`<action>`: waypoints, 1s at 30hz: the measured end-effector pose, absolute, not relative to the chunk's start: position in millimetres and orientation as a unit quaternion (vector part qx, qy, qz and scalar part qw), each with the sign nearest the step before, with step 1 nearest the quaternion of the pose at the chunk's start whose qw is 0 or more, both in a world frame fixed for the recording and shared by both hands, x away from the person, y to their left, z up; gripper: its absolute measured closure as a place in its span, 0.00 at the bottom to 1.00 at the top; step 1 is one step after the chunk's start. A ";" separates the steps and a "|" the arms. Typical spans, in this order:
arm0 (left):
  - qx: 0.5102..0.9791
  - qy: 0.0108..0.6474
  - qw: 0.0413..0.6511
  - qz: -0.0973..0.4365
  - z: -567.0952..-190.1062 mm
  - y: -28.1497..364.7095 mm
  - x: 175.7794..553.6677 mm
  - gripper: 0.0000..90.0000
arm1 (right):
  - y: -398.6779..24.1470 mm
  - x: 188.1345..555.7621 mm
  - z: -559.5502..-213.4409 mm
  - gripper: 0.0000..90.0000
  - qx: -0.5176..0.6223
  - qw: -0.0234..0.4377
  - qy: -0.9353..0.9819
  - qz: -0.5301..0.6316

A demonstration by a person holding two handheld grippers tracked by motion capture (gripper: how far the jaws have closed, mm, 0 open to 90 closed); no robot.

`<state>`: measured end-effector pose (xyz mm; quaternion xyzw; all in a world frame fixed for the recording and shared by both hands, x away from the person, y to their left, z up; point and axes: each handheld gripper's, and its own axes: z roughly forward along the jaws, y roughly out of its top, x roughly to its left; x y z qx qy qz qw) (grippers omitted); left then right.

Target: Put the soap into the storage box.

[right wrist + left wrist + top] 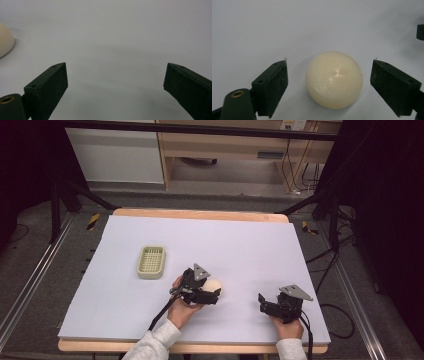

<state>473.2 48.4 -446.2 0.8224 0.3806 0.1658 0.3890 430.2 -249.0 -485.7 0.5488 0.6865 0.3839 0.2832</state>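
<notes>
Your left gripper (pixel 329 82) is wide apart around the cream ball (pixel 334 79), mid-frame. Squeeze slowly, evenly. Your right gripper (pixel 115 85) is apart, empty.

In the high view the left gripper (pixel 212 296) covers much of the ball (pixel 215 285), leaving just its far side, so contact between fingers and ball cannot be told there. In the right gripper view the ball (pixel 5 41) is cut off by the left edge. The basket (pixel 151 261) is too small to tell whether it holds anything. The bench's (pixel 150 347) near edge is partly hidden by the person's sleeves (pixel 155 342).
</notes>
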 end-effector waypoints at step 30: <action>0.836 0.378 0.366 0.157 -462.9 34.9 478.8 0.15 | -248.4 430.7 -485.9 0.07 0.549 0.282 0.689 0.381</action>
